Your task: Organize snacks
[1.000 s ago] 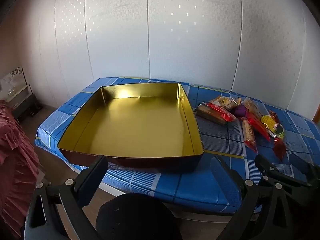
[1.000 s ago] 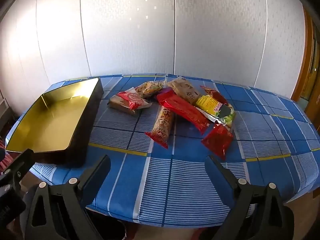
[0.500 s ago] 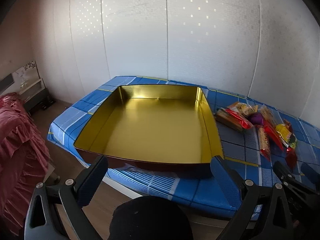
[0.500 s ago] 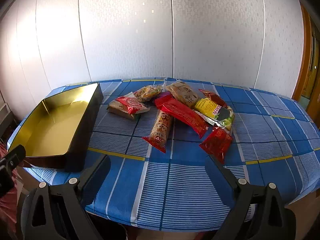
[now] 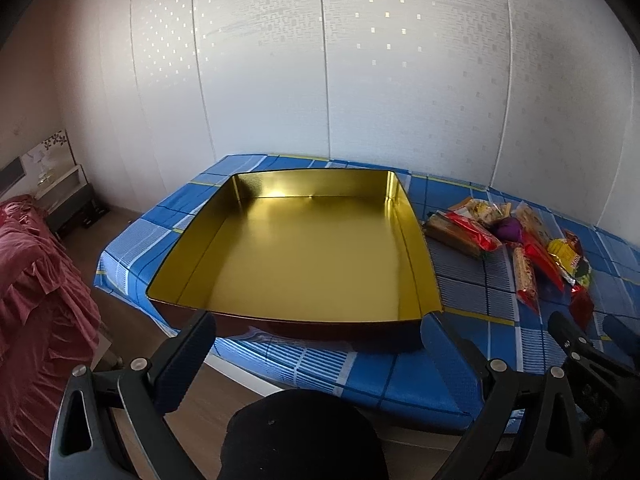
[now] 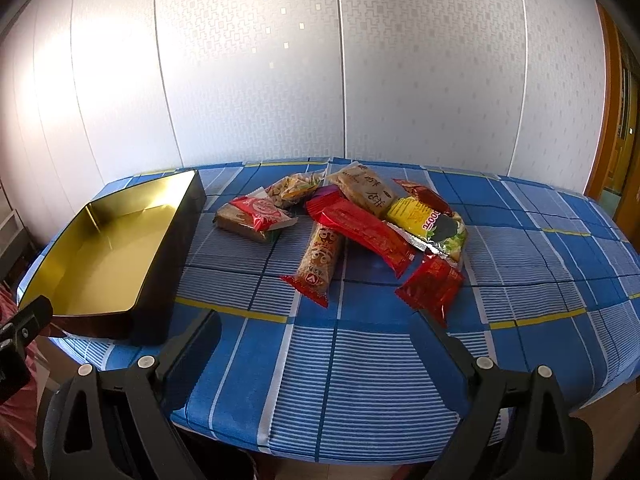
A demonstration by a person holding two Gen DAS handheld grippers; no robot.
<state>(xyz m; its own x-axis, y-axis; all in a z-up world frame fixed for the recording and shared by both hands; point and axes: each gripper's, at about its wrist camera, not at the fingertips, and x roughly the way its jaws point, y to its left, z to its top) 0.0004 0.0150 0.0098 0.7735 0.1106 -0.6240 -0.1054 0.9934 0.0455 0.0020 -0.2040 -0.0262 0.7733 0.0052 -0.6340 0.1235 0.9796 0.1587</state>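
An empty tin box (image 5: 414, 224) with a gold inside and dark outer walls sits on the left part of the table; it also shows in the right wrist view (image 6: 168, 248). A pile of wrapped snacks (image 6: 352, 220) lies right of it, also seen in the left wrist view (image 5: 520, 240). The pile holds a long red bar (image 6: 368, 236), a brown bar with red ends (image 6: 320, 264), a small red packet (image 6: 432, 286) and a yellow-green packet (image 6: 428, 218). My left gripper (image 5: 316, 340) is open and empty before the box's near wall. My right gripper (image 6: 320, 336) is open and empty, short of the snacks.
The table wears a blue checked cloth (image 6: 360, 360) and stands against a white panelled wall (image 5: 320, 80). A red-covered piece of furniture (image 5: 36, 272) and a low shelf (image 5: 60, 192) are at the left. A wooden door frame (image 6: 616, 120) is at the right.
Both grippers have drawn back and risen a little. The left view has swung, so the box sits more to the centre. Nothing on the table has moved.
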